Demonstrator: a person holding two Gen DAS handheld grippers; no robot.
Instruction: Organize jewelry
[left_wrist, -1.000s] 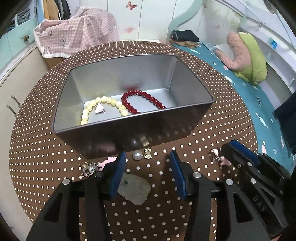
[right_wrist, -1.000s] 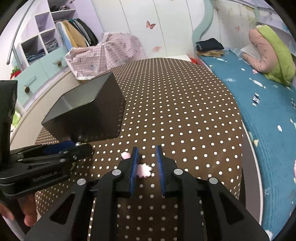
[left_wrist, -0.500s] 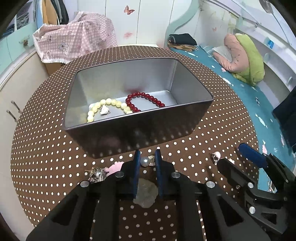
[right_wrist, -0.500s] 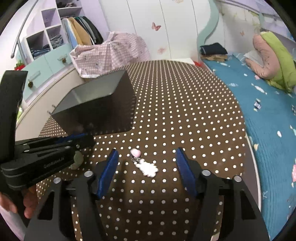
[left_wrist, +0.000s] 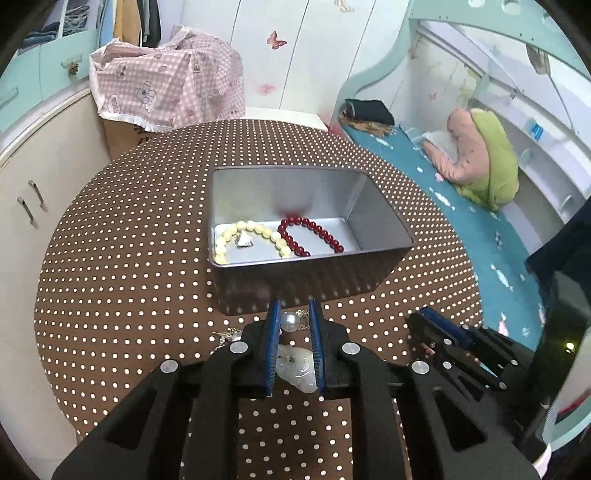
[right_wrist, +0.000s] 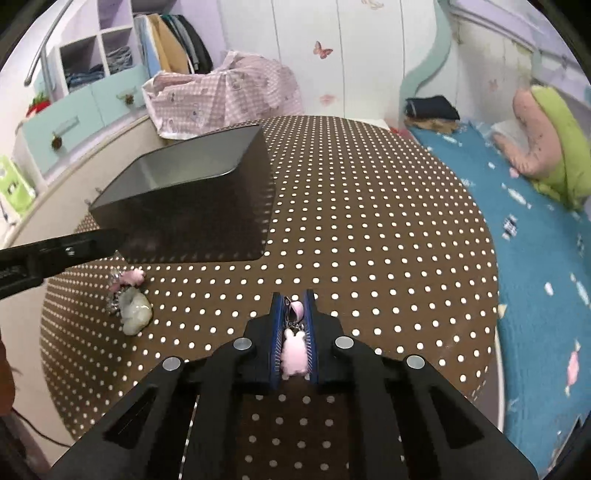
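A grey metal tin (left_wrist: 369, 269) stands on the dotted brown table and holds a cream bead bracelet (left_wrist: 251, 232), a red bead bracelet (left_wrist: 314, 232) and a small silver charm (left_wrist: 244, 240). My left gripper (left_wrist: 293, 317) is shut on a pearl earring (left_wrist: 290, 320), lifted above a pale green stone pendant (left_wrist: 297, 363). My right gripper (right_wrist: 293, 310) is shut on a pink bunny charm (right_wrist: 294, 350), raised over the table to the right of the tin (right_wrist: 207, 214).
A pink charm with a silvery chain (right_wrist: 127, 280) and the pale stone (right_wrist: 135, 310) lie on the table by the tin's near corner. The round table's edge (right_wrist: 496, 332) drops to a blue bed on the right. Cabinets stand to the left.
My left gripper closed on the pearl earring and rose with it. My right gripper opened, then shut again on the pink bunny charm and lifted it off the table.
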